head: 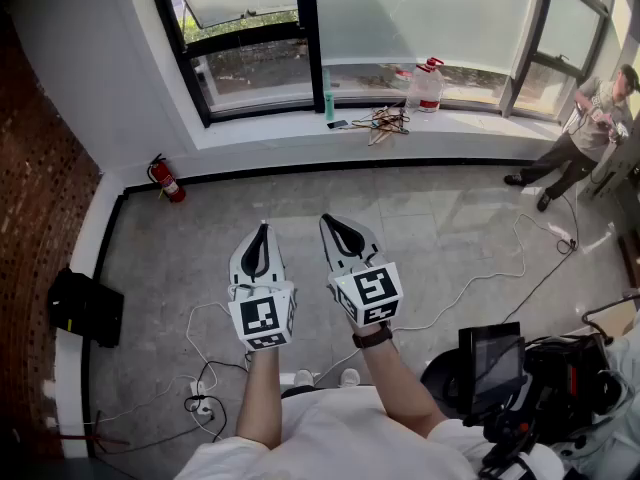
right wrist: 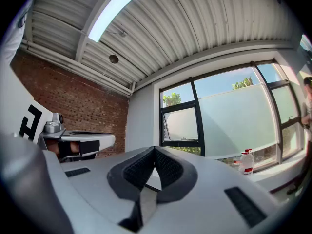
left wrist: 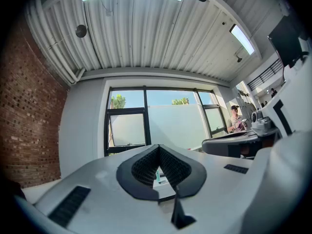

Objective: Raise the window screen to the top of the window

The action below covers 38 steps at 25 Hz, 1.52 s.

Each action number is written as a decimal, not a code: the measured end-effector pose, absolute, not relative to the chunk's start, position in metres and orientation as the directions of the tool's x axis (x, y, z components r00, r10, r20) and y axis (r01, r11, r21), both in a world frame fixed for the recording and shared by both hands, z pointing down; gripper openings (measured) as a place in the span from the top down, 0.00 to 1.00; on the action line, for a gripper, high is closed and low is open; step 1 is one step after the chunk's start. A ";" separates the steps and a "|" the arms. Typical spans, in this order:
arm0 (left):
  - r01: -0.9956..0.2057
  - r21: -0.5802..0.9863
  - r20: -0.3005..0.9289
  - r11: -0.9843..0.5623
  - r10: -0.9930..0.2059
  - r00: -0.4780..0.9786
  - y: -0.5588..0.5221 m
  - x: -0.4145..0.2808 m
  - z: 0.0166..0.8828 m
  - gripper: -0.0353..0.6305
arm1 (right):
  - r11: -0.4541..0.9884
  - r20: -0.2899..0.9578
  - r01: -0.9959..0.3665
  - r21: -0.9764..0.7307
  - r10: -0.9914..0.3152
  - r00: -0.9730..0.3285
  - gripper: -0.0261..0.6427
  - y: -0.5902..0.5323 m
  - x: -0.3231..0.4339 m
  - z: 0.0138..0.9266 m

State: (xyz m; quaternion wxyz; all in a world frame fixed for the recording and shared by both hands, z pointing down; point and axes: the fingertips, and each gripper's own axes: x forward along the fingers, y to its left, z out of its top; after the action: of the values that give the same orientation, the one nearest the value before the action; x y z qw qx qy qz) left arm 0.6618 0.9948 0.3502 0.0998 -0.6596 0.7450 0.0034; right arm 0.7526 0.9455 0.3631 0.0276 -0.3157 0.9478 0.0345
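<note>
While you stand facing the window point(head: 400, 13), your left gripper point(head: 262, 230) and right gripper point(head: 328, 221) hover side by side, fingers clenched on nothing.

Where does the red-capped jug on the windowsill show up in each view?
Head view: jug on the sill, upper right of centre.
Left gripper view: not in it.
Right gripper view: lower right, on the sill.
Shared landmark: the black window mullion.

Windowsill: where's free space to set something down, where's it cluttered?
Free: windowsill from the left wall to the green bottle, and its right end past the clear jug. Crowded: the middle, where a small dark flat item and a tangled pile lie between bottle and jug.
</note>
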 end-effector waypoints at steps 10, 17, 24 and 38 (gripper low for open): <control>-0.987 -0.118 -0.062 0.109 -0.993 -0.102 0.985 0.668 0.389 0.95 | 0.790 -0.044 -0.612 -0.041 -0.614 -0.788 0.96 0.941 0.750 0.394; -0.996 -0.044 -0.050 0.084 -0.995 -0.082 0.948 0.652 0.411 0.95 | 0.793 -0.035 -0.608 -0.034 -0.609 -0.793 0.96 0.917 0.726 0.408; -0.991 -0.104 -0.155 0.087 -0.985 -0.071 0.910 0.585 0.372 0.95 | 0.783 -0.037 -0.621 0.016 -0.621 -0.783 0.96 0.861 0.669 0.387; -0.980 0.041 -0.119 0.196 -0.973 -0.199 0.873 0.381 0.388 0.95 | 0.879 0.033 -0.474 0.046 -0.475 -0.879 0.96 0.820 0.461 0.398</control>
State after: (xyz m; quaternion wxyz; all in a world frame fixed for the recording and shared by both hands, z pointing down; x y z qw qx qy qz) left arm 0.3807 0.8733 0.3877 0.0331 -0.6319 0.7725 0.0537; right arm 0.4613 0.8202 0.3978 -0.0214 -0.2448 0.9692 0.0183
